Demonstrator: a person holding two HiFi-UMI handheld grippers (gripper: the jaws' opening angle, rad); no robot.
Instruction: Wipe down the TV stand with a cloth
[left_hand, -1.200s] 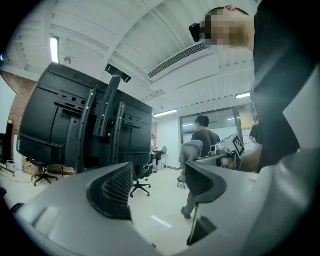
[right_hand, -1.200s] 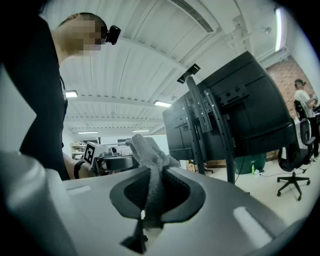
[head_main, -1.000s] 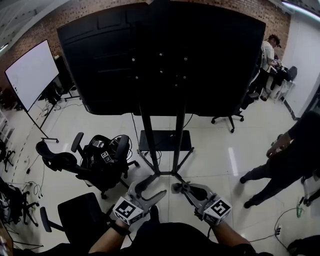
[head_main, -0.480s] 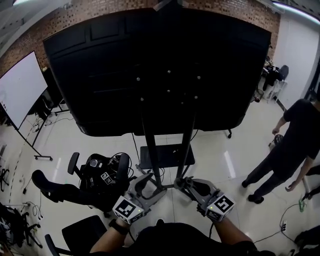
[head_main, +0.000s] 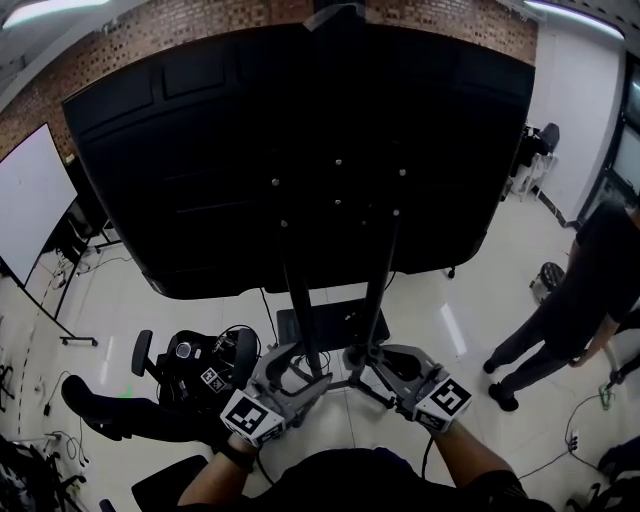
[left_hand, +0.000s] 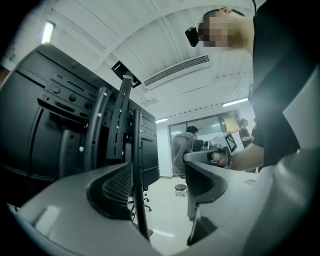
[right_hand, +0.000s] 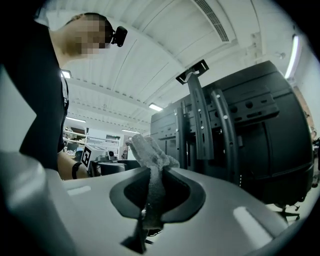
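Low by the TV stand (head_main: 300, 300), whose slim black metal posts carry a broad matte-black screen back (head_main: 300, 150), both grippers hover near its foot; the right gripper (right_hand: 157, 197) has its smooth grey jaws pinched on a fuzzy grey cloth (right_hand: 149, 150), whose crumpled end sticks up above them; the left gripper (left_hand: 160, 185) has its jaws apart, a mesh-textured pad facing inward and one thin stand tube showing in the gap.

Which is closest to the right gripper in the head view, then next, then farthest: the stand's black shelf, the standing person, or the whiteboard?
1. Stand's black shelf: low down, just ahead of the right gripper, which is shut on the cloth.
2. Standing person: off to the right, across the floor.
3. Whiteboard: far away at the left edge.
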